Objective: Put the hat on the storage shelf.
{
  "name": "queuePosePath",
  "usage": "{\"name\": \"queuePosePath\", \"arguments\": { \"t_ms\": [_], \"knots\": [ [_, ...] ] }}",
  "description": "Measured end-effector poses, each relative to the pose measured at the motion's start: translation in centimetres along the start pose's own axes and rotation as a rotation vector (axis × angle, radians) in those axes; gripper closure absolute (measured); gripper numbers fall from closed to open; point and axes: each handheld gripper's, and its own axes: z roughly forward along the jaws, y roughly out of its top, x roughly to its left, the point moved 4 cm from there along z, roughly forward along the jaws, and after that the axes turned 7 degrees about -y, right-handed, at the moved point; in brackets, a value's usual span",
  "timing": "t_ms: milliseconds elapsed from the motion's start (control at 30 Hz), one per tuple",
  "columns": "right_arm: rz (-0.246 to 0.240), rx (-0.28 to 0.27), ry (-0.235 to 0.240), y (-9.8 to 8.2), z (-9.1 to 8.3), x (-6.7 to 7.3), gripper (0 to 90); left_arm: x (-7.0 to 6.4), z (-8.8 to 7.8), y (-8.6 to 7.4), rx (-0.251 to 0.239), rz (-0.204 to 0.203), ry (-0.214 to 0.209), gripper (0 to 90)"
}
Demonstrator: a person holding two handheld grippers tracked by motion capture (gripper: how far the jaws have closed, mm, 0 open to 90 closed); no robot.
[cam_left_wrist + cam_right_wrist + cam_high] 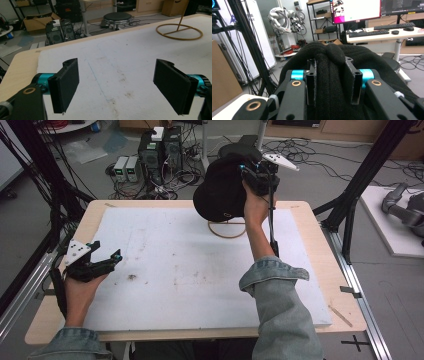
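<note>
Up near the table's far edge, the right gripper clamps the black hat; the left gripper gapes empty.

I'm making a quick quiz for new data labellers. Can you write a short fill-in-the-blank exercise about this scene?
1. The right gripper is shut on a black knitted ____.
2. The left gripper has its jaws ____ above the white board.
3. The stand on the board has a base shaped like a ____.

Missing words: hat; open; ring
</note>
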Motion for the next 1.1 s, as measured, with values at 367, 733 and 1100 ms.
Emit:
{"name": "queuePosePath", "arguments": {
  "t_ms": [367, 733, 1100],
  "knots": [
    [-0.004, 0.043, -0.021, -1.0, 1.3, -0.4, 65.6, 0.0, 0.0, 0.0, -0.001, -0.003, -0.001, 21.1],
    [-0.010, 0.065, -0.029, -1.5, 1.9, -0.5, 62.7, -0.2, 0.2, -0.1, 0.004, 0.001, -0.006, 21.1],
    [-0.016, 0.063, -0.052, -1.5, 2.0, -0.7, 54.0, -0.3, 0.2, -0.1, 0.004, 0.002, -0.007, 21.1]
  ]
}}
